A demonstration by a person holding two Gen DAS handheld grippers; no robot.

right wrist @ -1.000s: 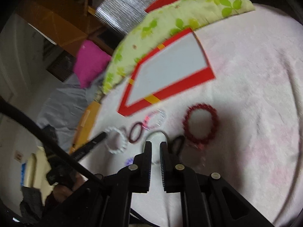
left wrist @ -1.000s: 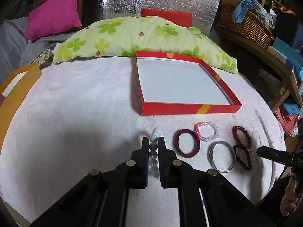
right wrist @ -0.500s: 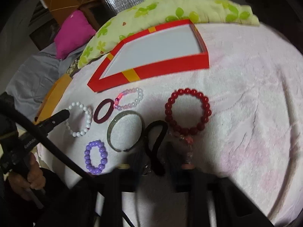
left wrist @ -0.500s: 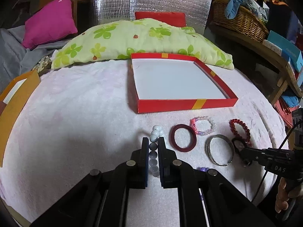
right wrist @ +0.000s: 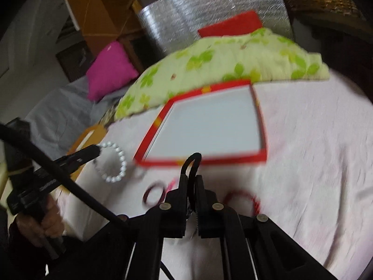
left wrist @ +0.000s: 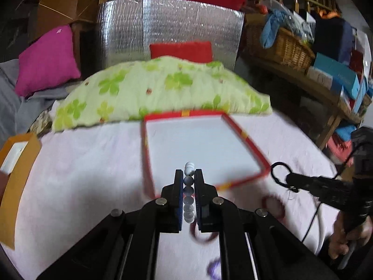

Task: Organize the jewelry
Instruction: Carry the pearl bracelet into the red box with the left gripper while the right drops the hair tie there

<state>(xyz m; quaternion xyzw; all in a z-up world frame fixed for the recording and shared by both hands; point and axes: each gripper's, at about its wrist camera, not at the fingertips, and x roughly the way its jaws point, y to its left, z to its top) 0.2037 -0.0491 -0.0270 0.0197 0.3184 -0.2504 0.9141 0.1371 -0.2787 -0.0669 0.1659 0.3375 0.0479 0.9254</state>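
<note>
Left wrist view, bed: pink blanket carries everything.
Red box: open and empty, likely where the jewelry is meant to go.
Left hand-held gripper: clamped on a pearl bracelet, held over the box's near edge.
Right hand-held gripper: closed on a black loop, lifted just short of the box.
Loose bracelets: blurred, lying on the blanket.
</note>
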